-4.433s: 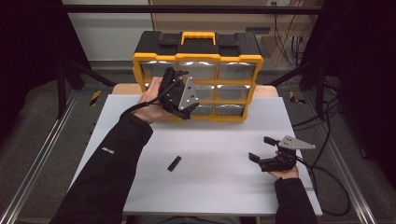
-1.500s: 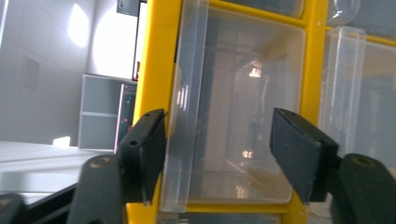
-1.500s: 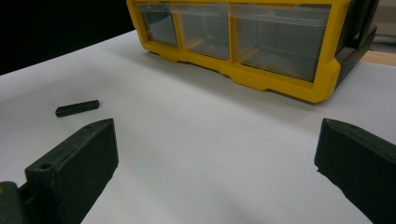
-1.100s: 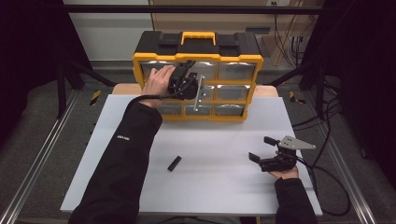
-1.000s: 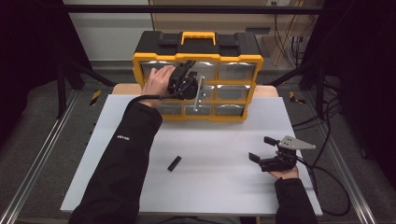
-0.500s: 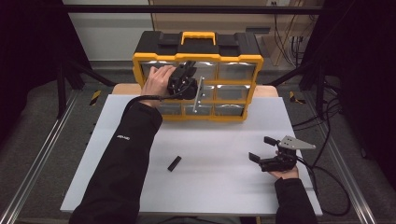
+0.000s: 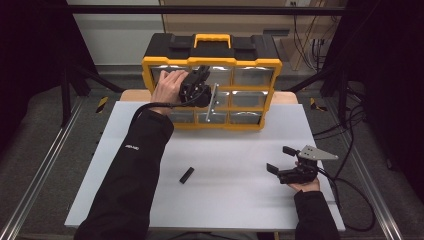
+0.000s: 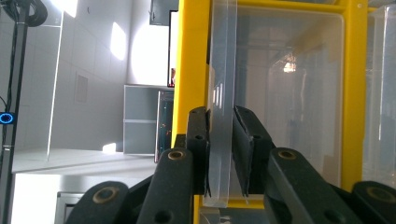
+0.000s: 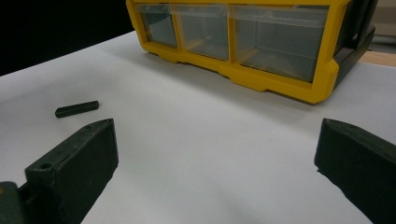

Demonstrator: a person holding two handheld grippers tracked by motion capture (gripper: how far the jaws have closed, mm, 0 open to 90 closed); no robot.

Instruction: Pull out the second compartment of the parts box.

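A yellow and black drawer organizer (image 7: 212,62) stands at the back of the white table (image 7: 235,200). My left gripper (image 7: 203,76) is up against its top row of clear drawers. In the left gripper view the jaws have just been closing, and my left gripper (image 8: 222,121) now pinches the clear drawer lip (image 8: 223,70) beside the yellow frame (image 8: 189,56). My right gripper (image 7: 280,159) rests low at the table's right, open with nothing between its fingers. A small black bar (image 7: 186,175) lies on the table; it also lies left of my right gripper (image 9: 217,135) as the same black bar (image 9: 77,108).
The organizer's lower drawers (image 9: 275,39) face the table's front. A cable (image 7: 350,195) trails from the right gripper off the right edge. Metal rails (image 7: 40,175) run along both sides of the table.
Since the earliest frame my left hand has risen from the middle drawers to the top row. Over the last second neither hand has moved.
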